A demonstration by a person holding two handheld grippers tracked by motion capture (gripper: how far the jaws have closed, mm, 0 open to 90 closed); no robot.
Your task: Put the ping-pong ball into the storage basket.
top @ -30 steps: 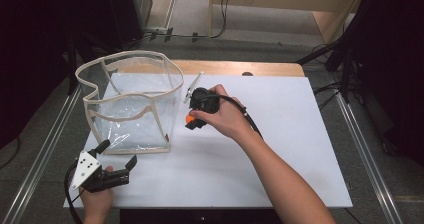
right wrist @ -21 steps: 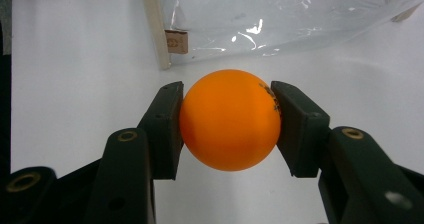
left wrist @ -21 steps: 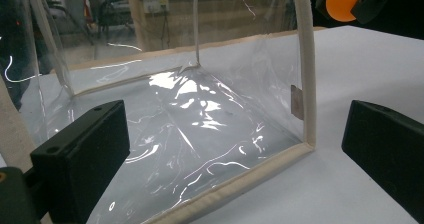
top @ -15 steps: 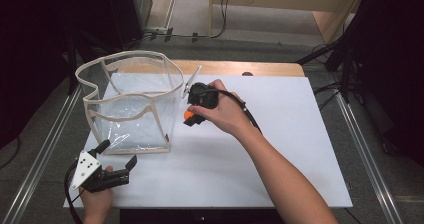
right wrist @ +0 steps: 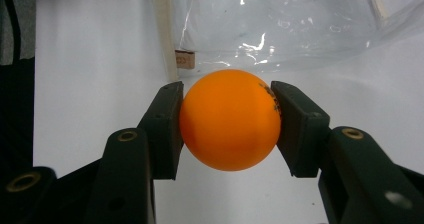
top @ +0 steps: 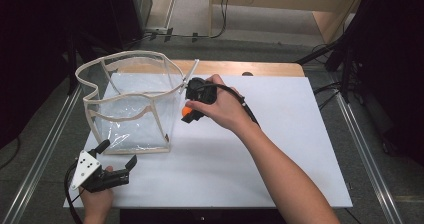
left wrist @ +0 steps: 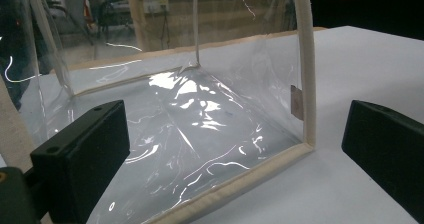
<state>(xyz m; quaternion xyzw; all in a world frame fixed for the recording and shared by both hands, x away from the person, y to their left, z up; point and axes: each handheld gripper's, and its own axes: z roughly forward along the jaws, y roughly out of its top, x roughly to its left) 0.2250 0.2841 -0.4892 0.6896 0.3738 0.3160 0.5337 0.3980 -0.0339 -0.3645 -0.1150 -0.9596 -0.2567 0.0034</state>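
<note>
Jaws of right gripper (right wrist: 227,129) pinching smooth orange ball (right wrist: 229,126) beside clear plastic bag (right wrist: 280,24).

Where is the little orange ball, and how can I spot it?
Find the white table and the tall see-through bag with cream edges standing on its left side. Just right of that bag, the right hand-held gripper squeezes the orange ball between its two black jaws. It is the only round, brightly coloured thing there; everything around it is white, clear or black.

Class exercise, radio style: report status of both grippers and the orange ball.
Right gripper shut on orange ball, beside clear bag. Left gripper open, empty, low. Bag wall between ball and opening.
</note>
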